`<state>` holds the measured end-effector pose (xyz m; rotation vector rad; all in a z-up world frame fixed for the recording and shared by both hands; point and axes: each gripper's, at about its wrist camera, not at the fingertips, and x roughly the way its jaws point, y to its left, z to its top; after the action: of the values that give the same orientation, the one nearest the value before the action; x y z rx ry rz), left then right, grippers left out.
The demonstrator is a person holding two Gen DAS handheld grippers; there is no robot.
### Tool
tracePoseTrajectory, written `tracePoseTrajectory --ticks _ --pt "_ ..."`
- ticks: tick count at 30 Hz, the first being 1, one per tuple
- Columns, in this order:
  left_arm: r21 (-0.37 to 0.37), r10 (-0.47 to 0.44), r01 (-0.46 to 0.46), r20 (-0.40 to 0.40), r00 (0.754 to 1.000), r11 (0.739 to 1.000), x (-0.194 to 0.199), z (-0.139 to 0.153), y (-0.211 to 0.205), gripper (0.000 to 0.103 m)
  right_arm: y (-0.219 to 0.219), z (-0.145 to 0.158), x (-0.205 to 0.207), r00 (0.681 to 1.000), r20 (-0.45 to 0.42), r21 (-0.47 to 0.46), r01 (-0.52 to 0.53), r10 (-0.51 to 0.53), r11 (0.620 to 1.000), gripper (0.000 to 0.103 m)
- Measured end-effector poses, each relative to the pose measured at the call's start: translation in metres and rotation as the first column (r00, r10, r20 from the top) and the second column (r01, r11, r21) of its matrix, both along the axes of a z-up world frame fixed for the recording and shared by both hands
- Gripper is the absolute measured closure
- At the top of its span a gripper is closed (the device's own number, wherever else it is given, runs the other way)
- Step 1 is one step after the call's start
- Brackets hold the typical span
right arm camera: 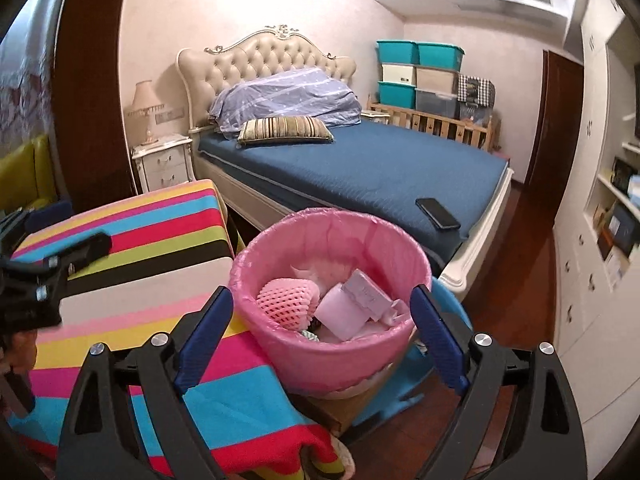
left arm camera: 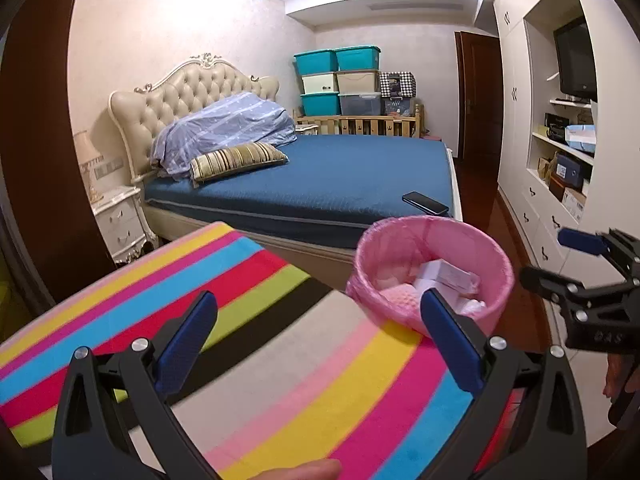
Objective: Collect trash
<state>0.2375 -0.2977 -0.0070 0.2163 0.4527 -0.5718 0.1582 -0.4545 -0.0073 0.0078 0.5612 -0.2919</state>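
Note:
A pink-lined trash bin (right arm camera: pixel 280 356) stands beside the striped table (right arm camera: pixel 132 240); it also shows in the left wrist view (left arm camera: pixel 496 264). Inside lie a pink foam fruit net (right arm camera: pixel 286 300), a white box (right arm camera: pixel 366 290) and crumpled paper. My right gripper (right arm camera: pixel 322 312) is open and empty, just in front of the bin, its fingers wide on either side of the bin. My left gripper (left arm camera: pixel 320 318) is open and empty above the striped tabletop (left arm camera: pixel 280 360), left of the bin. The right gripper also appears at the right edge of the left wrist view (left arm camera: pixel 568 264).
A bed with a blue cover (right arm camera: pixel 380 172) lies behind the bin, a black phone (right arm camera: pixel 438 213) near its corner. A nightstand (right arm camera: pixel 164 164) stands at the left. White cabinets (right arm camera: pixel 592 280) line the right wall. A blue object (right arm camera: pixel 404 396) lies on the wooden floor under the bin.

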Motion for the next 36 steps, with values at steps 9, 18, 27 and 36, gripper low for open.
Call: tracePoseTrajectory --ticks 9,18,27,36 --pt "0.023 0.089 -0.09 0.015 0.996 0.996 -0.043 -0.006 0.009 0.005 0.005 -0.002 -0.033 0.997 0.041 0.013 -0.063 0.062 0.998 0.018" --pt "-0.001 0.064 -0.064 0.038 0.997 0.998 -0.084 0.006 0.003 0.005 0.002 0.001 -0.074 0.989 0.114 0.009 -0.093 0.092 0.996 0.018" --pt "-0.018 0.037 -0.036 0.019 0.999 0.999 -0.088 0.001 0.003 0.005 0.007 0.005 -0.075 0.989 0.113 -0.018 -0.09 0.091 0.996 0.018" --pt "-0.014 0.026 -0.025 0.02 0.999 1.0 -0.088 0.0 0.001 0.005 0.009 0.004 -0.075 0.99 0.106 -0.026 -0.09 0.092 0.996 0.018"
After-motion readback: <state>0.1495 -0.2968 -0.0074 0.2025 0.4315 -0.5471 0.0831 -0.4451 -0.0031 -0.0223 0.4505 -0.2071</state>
